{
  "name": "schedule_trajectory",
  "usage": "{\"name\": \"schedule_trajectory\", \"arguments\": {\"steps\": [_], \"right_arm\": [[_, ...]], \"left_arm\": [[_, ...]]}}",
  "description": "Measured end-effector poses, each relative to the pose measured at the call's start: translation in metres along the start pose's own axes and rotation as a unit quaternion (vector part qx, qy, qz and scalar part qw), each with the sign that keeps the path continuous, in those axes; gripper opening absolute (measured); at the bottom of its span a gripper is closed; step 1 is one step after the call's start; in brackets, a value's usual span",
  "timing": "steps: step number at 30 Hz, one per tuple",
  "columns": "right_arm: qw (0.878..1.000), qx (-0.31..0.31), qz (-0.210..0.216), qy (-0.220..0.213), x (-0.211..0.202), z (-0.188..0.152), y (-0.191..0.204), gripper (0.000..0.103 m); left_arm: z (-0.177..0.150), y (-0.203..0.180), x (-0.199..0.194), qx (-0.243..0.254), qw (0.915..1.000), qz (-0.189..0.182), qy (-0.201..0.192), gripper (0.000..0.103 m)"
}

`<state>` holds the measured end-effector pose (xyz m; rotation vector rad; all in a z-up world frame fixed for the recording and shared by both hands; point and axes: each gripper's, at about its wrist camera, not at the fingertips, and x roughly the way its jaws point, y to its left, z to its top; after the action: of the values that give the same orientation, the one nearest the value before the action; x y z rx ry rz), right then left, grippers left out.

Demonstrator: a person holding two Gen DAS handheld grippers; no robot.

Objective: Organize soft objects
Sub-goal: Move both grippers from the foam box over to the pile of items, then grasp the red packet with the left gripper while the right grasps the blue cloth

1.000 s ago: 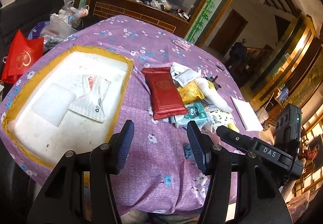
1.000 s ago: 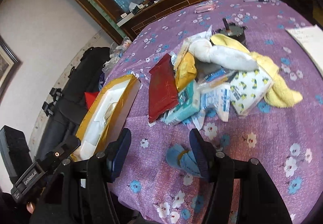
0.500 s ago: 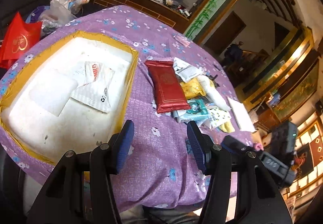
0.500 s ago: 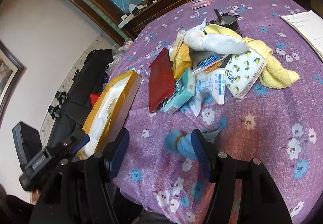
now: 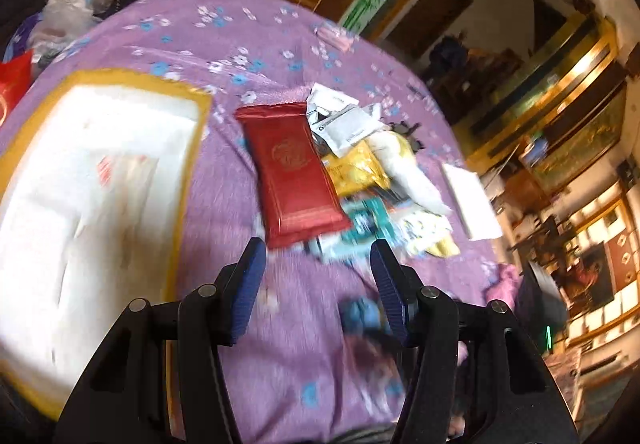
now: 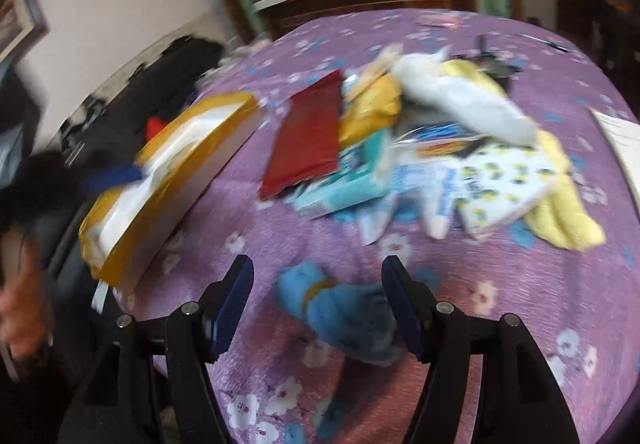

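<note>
Approach step, nothing gripped. Right claw (image 6: 316, 304) wide, empty, blue soft toy (image 6: 340, 308) between its fingers on bench (image 6: 500, 264). Left claw (image 5: 316, 284) wide, empty; red pack (image 5: 294, 172) just ahead, yellow-rimmed tray (image 5: 188, 148) ahead-left. Next, likely: lower right claw, close on toy, carry to tray.

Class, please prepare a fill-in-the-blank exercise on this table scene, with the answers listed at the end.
1. The tablecloth is mainly ____ with small flowers.
2. The right gripper is open, with a crumpled ____ cloth between its fingers.
3. The red packet lies between the pile and the ____-rimmed tray.

Answers: purple; blue; yellow
</note>
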<state>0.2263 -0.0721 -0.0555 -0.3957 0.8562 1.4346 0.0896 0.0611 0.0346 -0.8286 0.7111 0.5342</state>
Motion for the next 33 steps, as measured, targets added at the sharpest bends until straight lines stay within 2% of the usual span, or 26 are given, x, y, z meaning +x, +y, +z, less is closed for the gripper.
{"name": "schedule_trajectory", "arguments": {"steps": [4,7,10,11,12,16,17,18,21,22,24,27,33], "right_arm": [[1.0,-0.015,-0.015,-0.006,0.0,-0.019,0.006,0.066],[0.999,-0.013,-0.03,-0.018,-0.005,-0.028,0.004,0.054],[1.0,0.01,-0.013,-0.024,-0.01,-0.032,-0.006,0.047],[1.0,0.011,-0.013,-0.025,-0.01,-0.03,-0.006,0.042],[0.999,0.011,-0.013,-0.027,-0.012,-0.03,-0.006,0.041],[1.0,0.015,-0.007,-0.026,-0.011,-0.025,-0.007,0.035],[0.999,0.016,-0.005,-0.028,-0.012,-0.026,-0.007,0.033],[0.999,0.02,-0.003,-0.031,-0.014,-0.027,-0.007,0.031],[0.999,0.03,0.003,-0.032,-0.013,-0.022,-0.017,0.028],[0.999,0.035,0.005,-0.034,-0.014,-0.021,-0.02,0.028],[0.998,0.045,0.006,-0.04,-0.018,-0.023,-0.022,0.027],[0.997,0.055,0.009,-0.051,-0.027,-0.028,-0.023,0.026],[0.996,0.065,0.013,-0.057,-0.026,-0.024,-0.015,0.025]], "left_arm": [[0.035,-0.001,0.054,-0.014,0.9988,0.029,0.037,0.055],[0.054,0.004,0.095,-0.035,0.9945,0.063,0.076,0.055],[0.062,0.005,0.11,-0.044,0.9922,0.089,0.075,0.055],[0.063,0.004,0.116,-0.044,0.9904,0.101,0.083,0.059],[0.064,0.004,0.12,-0.042,0.9888,0.113,0.088,0.068],[0.063,0.014,0.125,-0.073,0.988,0.105,0.087,0.068],[0.062,0.018,0.124,-0.087,0.987,0.107,0.082,0.068],[0.062,0.017,0.125,-0.083,0.987,0.11,0.082,0.059],[0.057,0.009,0.125,-0.054,0.9873,0.132,0.07,0.043],[0.057,0.009,0.123,-0.05,0.988,0.13,0.068,0.039],[0.055,0.013,0.119,-0.062,0.9902,0.102,0.073,0.035],[0.048,0.018,0.1,-0.075,0.992,0.069,0.075,0.035],[0.021,0.012,0.033,-0.082,0.9961,0.005,0.032,0.035]]}}
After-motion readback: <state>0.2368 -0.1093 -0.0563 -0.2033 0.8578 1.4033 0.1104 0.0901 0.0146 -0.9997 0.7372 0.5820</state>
